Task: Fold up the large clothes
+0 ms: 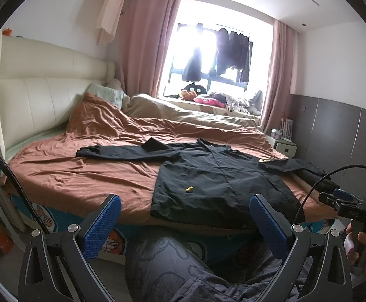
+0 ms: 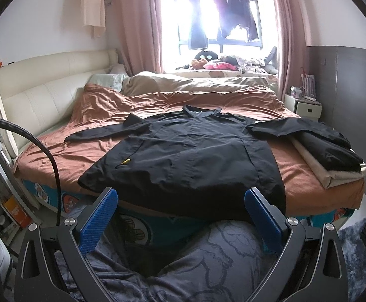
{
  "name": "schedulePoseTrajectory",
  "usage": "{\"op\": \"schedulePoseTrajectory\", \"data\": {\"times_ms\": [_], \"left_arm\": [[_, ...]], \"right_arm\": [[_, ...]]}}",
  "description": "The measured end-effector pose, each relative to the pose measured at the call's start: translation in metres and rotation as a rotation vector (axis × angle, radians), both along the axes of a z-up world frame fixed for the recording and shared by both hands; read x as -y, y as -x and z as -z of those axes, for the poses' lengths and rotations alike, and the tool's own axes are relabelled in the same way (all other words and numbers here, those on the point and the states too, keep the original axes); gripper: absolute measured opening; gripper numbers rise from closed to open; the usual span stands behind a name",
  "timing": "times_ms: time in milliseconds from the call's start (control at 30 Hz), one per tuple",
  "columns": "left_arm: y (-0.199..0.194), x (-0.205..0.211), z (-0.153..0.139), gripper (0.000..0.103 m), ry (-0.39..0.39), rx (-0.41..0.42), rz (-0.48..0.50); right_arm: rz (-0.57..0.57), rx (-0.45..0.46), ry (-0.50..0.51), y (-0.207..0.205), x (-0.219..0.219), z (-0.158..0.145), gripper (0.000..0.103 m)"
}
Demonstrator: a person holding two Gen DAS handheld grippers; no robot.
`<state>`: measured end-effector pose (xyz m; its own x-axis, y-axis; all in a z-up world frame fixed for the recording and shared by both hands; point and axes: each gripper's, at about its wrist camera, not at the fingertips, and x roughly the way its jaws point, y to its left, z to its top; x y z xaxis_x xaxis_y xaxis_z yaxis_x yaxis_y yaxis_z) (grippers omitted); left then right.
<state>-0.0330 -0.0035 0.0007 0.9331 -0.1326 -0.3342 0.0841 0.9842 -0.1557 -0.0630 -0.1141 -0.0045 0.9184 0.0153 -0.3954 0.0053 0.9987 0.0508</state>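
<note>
Both tools, left tool (image 1: 185, 220) and right tool (image 2: 180, 214), are gaping empty short of the black jacket (image 2: 190, 161); I am judging its sleeves should fold inward first.

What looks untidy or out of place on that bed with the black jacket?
The black jacket lies spread flat, but its hem hangs over the bed's near edge, and one sleeve drapes across a folded stack at the bed's right side. The brown bedspread beneath is wrinkled. Both hand-held grippers are open, touching nothing.
</note>
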Motion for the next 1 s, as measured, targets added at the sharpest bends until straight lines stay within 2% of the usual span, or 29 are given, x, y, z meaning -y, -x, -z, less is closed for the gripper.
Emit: {"op": "schedulePoseTrajectory", "data": {"times_ms": [367, 633, 1000], "left_arm": [[0.001, -0.004, 0.000, 0.103, 0.018, 0.010, 0.010], [-0.020, -0.019, 0.006, 0.103, 0.041, -0.022, 0.019], [-0.066, -0.035, 0.014, 0.102, 0.017, -0.093, 0.009]], "right_arm": [[-0.009, -0.011, 0.005, -0.004, -0.004, 0.002, 0.101], [-0.025, -0.013, -0.004, -0.016, 0.000, -0.001, 0.101], [-0.031, -0.037, -0.048, -0.069, 0.001, -0.002, 0.101]]}}
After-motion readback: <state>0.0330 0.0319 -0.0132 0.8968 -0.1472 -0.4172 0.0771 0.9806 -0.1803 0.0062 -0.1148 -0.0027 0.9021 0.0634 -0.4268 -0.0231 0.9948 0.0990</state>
